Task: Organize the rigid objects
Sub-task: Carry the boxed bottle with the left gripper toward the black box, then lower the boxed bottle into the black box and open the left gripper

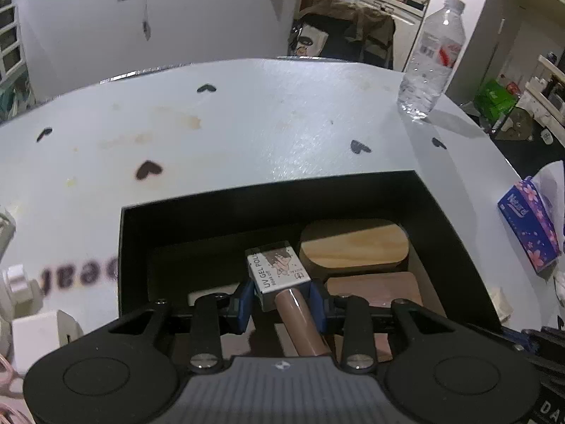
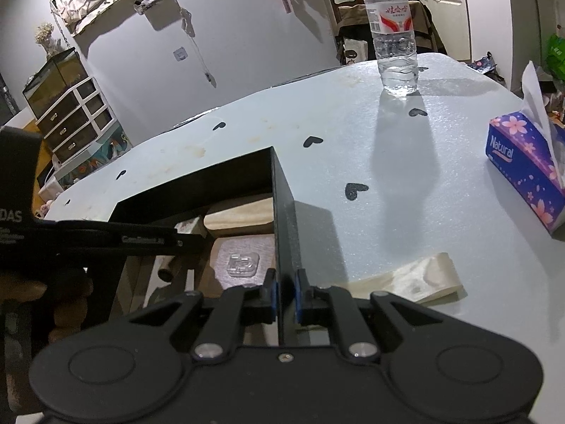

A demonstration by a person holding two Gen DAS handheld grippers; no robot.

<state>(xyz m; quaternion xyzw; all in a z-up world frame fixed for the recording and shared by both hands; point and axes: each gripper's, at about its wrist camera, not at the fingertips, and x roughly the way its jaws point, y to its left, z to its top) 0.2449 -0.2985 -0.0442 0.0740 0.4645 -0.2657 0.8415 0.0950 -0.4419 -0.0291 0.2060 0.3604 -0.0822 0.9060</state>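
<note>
Left wrist view: the left gripper (image 1: 281,305) is clamped on a UV gel polish bottle (image 1: 280,277), its blue pads pressing the bottle from both sides. The bottle's white-labelled square cap points forward and its brown body runs back toward the gripper body. The bottle is held over the interior of an open black box (image 1: 268,198) standing on the white table (image 1: 247,123). Inside the box, on its right side, lie a light oval wooden block (image 1: 353,243) and, nearer the camera, a darker rectangular wooden block (image 1: 374,288). A water bottle (image 1: 432,60) stands upright at the far right of the table. A tissue pack (image 1: 529,229) lies at the right edge.

Right wrist view: the right gripper (image 2: 286,293) is closed on the right wall of the black box (image 2: 284,219), one pad inside and one outside. The left gripper (image 2: 106,236) reaches into the box from the left. A pale wooden piece (image 2: 413,279) lies on the table (image 2: 406,183) just outside the box wall. The water bottle (image 2: 392,31) stands at the far side and the tissue pack (image 2: 522,169) lies well to the right.
</note>
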